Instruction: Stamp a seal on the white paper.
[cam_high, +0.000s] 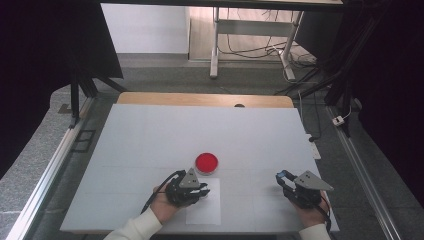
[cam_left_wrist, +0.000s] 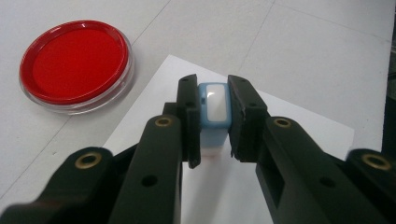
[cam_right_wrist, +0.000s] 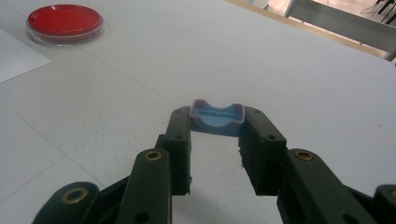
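The stamp (cam_left_wrist: 214, 114), a small light-blue block with a white top, stood clamped between the jaws of the left gripper (cam_left_wrist: 214, 122), which were closed against its two sides. It sat at the centre of the left gripper view, over the near part of a white sheet of paper (cam_left_wrist: 299, 140); whether its base touched the paper could not be told. In the high view the left gripper (cam_high: 202, 190) lay at lower centre, its tips over the upper left corner of the paper (cam_high: 206, 212).

The blue cap (cam_right_wrist: 217, 116), a shallow open tray with raised ends, was held at the tips of the right gripper (cam_right_wrist: 217, 122); the jaws stood moderately apart, pressed on its two ends. In the high view the right gripper (cam_high: 281, 179) was at lower right, well apart from the left one, with bare table between them.

The red ink pad (cam_high: 206, 162), a round dish with a clear rim, lay just above the left gripper in the high view, near the paper's top edge but apart from it. In the left gripper view the ink pad (cam_left_wrist: 75, 63) occupied the upper left, off the sheet.

The white table (cam_high: 150, 135) showed wide open surface across its upper half and left side. The paper's lower edge lay near the table's bottom edge.
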